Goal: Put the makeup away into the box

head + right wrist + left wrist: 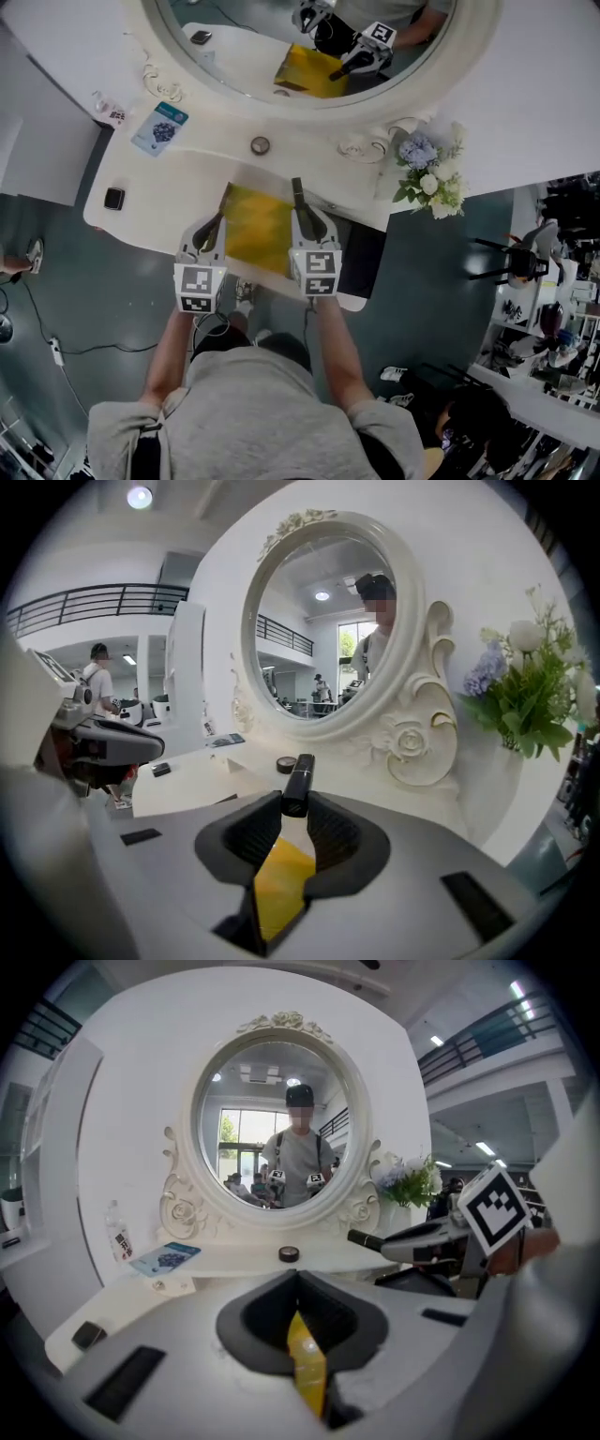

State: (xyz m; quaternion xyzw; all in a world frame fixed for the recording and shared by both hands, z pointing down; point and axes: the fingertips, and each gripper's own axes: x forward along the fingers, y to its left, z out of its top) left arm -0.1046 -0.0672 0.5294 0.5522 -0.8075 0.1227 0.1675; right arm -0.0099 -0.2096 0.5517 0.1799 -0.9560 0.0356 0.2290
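A yellow box (255, 228) hangs above the white vanity table (159, 202) between my two grippers. My left gripper (217, 221) is shut on the box's left edge. In the left gripper view that thin yellow edge (307, 1365) sits pinched in the left gripper (298, 1321). My right gripper (298, 202) is at the box's right side, shut on a slim black makeup tube (297, 191). In the right gripper view the tube (298, 780) sticks out forward from the right gripper (292, 808), with the yellow box (279, 883) showing just beneath the jaws.
On the table lie a small round black jar (260, 145), a blue packet (160, 127), a small bottle (111, 111) and a black square thing (114, 198). A flower bouquet (427, 173) stands at the right. The round mirror (253, 47) rises behind.
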